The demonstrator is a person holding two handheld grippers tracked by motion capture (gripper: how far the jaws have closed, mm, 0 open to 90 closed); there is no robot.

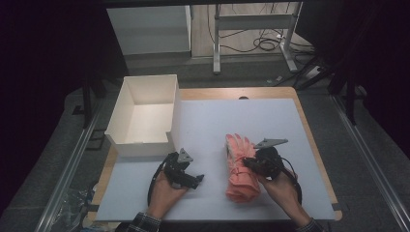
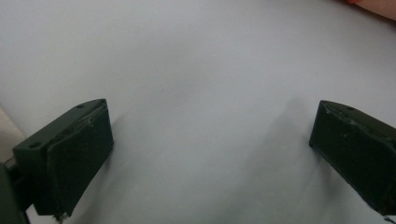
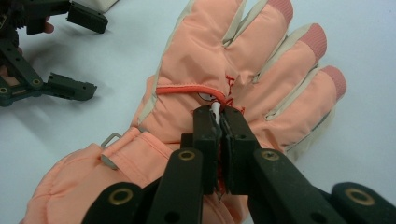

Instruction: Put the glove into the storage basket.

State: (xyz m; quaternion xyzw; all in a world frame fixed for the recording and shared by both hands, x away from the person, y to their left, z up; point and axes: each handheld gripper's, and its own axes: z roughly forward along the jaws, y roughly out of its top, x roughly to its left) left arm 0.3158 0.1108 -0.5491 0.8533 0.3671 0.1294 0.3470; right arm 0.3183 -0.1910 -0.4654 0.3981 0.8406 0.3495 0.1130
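Two claws at the counter (image 1: 270, 111), right claw (image 3: 219, 122) pinched on pink glove (image 3: 243, 70), left claw (image 2: 210, 154) spread wide, near white box (image 1: 145, 116).

Glove (image 3: 243, 79) salmon-pink (beige trim); box (image 1: 145, 113) white; jaws black.

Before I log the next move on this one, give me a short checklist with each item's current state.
1. Right gripper closed on the pink glove: ok, its fingers pinch a small white tab on the glove's back.
2. Grip takes enough material to lift: cannot tell, just the tab and a little fabric show between the fingers.
3. Left gripper free: ok, open over the bare white mat, holding nothing.
4. White box ready to receive: ok, open-topped, and it looks empty.
5. Path from glove to box: ok, but the left gripper sits between them on the mat.
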